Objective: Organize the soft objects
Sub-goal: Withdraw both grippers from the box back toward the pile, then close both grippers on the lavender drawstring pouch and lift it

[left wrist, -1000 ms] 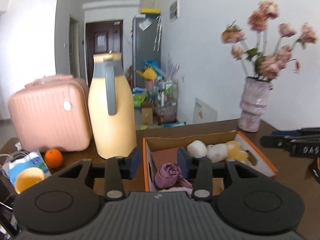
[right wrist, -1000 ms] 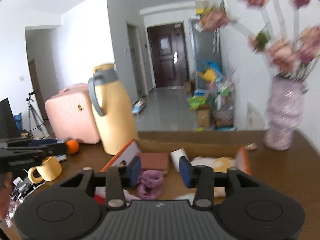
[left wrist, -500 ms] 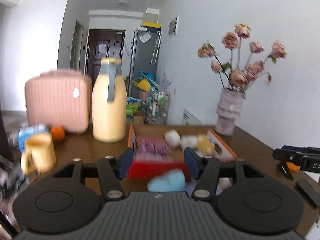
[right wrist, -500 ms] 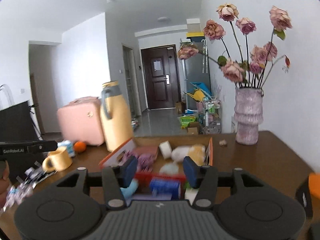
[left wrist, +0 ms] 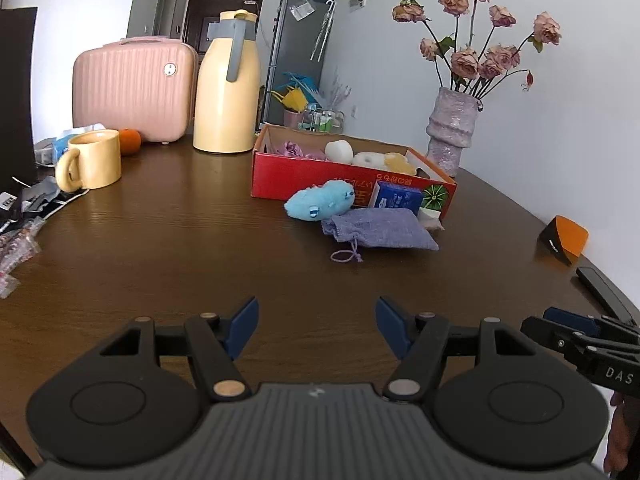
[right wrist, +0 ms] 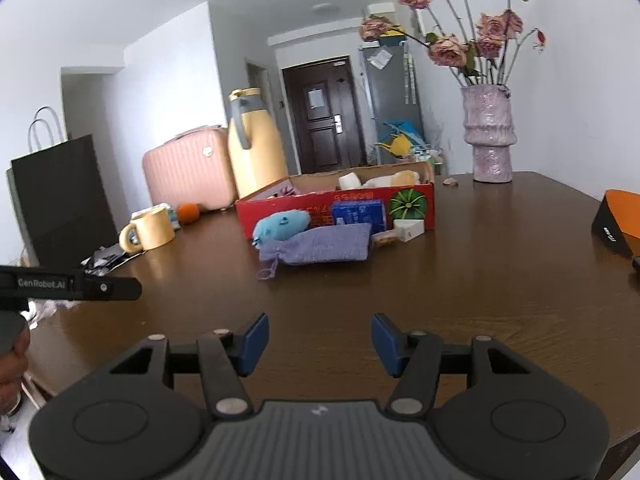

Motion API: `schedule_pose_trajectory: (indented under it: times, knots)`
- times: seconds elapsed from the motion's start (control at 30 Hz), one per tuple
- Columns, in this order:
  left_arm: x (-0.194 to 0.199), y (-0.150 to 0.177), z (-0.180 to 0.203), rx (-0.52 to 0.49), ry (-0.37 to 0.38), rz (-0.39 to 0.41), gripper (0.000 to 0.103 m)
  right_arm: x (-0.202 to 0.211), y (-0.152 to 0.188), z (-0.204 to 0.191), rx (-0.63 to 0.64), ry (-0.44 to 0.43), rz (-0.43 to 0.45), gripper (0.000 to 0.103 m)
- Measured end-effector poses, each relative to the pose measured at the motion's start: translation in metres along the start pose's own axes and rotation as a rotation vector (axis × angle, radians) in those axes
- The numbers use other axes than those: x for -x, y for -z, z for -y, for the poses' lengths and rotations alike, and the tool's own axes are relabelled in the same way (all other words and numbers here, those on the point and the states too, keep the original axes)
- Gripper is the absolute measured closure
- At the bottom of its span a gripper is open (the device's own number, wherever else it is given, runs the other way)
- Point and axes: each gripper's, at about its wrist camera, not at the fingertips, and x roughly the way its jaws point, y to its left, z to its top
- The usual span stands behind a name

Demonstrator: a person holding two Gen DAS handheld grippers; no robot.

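A red cardboard box (left wrist: 304,174) (right wrist: 412,202) stands mid-table and holds several soft items: a purple cloth, white rolls and a yellow plush. In front of it lie a light blue plush toy (left wrist: 320,201) (right wrist: 282,225), a purple drawstring pouch (left wrist: 380,227) (right wrist: 320,245), a blue packet (left wrist: 396,197) (right wrist: 358,211) and a small white block (right wrist: 409,230). My left gripper (left wrist: 316,326) and right gripper (right wrist: 316,340) hover low over the near table, well short of these things. Both are empty, with jaws opening.
A yellow jug (left wrist: 226,88), a pink case (left wrist: 132,90), a yellow mug (left wrist: 92,160) and an orange (left wrist: 130,141) stand at the back left. A vase of dried roses (left wrist: 452,132) is at the back right, an orange-black object (left wrist: 564,240) at the right edge, a black bag (right wrist: 60,200) at the left.
Both grippers pulled back from over the box to the near side of the table and sank. Their jaws widened. The plush, pouch and packet in front of the box came into view.
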Motion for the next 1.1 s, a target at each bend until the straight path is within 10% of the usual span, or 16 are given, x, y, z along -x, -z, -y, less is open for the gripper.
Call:
schedule_pose_trajectory:
  times: [0.3, 0.6, 0.83, 0.97, 1.1]
  knots:
    - [-0.073, -0.032, 0.003, 0.079, 0.072, -0.069, 0.039, -0.042, -0.032, 0.020, -0.049, -0.028, -0.027, 0.046]
    - [-0.184, -0.075, -0.016, 0.279, 0.143, -0.124, 0.042, -0.182, -0.085, 0.058, -0.194, -0.045, -0.143, 0.045]
    - [-0.218, -0.071, -0.026, 0.344, 0.209, -0.208, 0.080, -0.228, -0.074, 0.081, -0.382, -0.139, -0.199, 0.065]
    - [-0.222, -0.068, -0.031, 0.376, 0.256, -0.239, 0.088, -0.228, -0.072, 0.081, -0.383, -0.168, -0.184, 0.097]
    - [-0.213, -0.068, -0.026, 0.347, 0.264, -0.238, 0.093, -0.216, -0.074, 0.073, -0.359, -0.150, -0.179, 0.098]
